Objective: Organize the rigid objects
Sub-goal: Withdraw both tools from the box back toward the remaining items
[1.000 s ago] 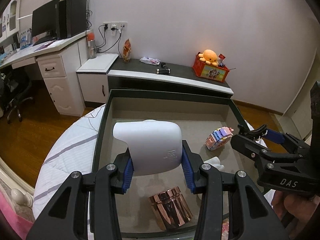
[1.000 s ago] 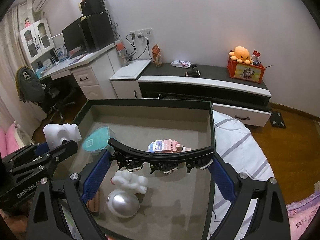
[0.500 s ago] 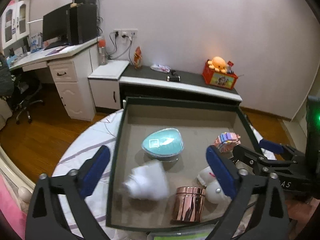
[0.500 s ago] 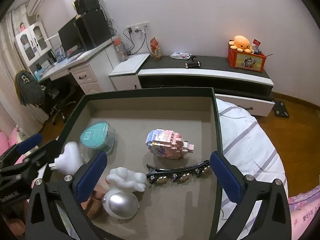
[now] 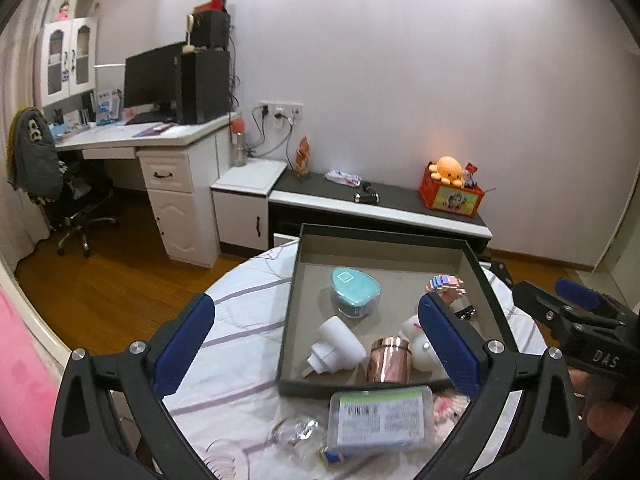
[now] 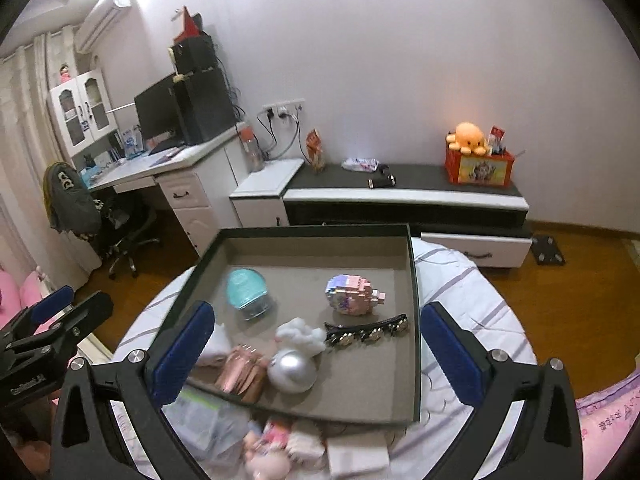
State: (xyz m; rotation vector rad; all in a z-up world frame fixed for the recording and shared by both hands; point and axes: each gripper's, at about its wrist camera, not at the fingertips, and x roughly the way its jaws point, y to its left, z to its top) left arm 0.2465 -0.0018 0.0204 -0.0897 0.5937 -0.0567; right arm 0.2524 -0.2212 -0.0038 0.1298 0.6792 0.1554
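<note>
A dark tray (image 5: 289,312) with a grey floor sits on the round table. In it lie a white plug adapter (image 5: 336,346), a copper can (image 5: 389,365), a teal case (image 5: 355,292), a pink block toy (image 6: 352,294), a black jewelled hair clip (image 6: 366,332), a white figurine (image 6: 300,334) and a silver ball (image 6: 292,370). My left gripper (image 5: 316,312) hangs open above the tray's near left edge, holding nothing. My right gripper (image 6: 318,314) is open over the tray's near side, also holding nothing. Each shows at the edge of the other's view.
A clear labelled plastic box (image 5: 380,418) and small pink trinkets (image 6: 268,452) lie on the striped tablecloth (image 5: 240,300) in front of the tray. Beyond are a low bench (image 6: 404,196), a desk (image 5: 132,136), an office chair and wooden floor. Pink bedding borders the left.
The left gripper opened and let the white adapter drop into the tray. The right gripper released the hair clip into the tray. Both pulled back and up.
</note>
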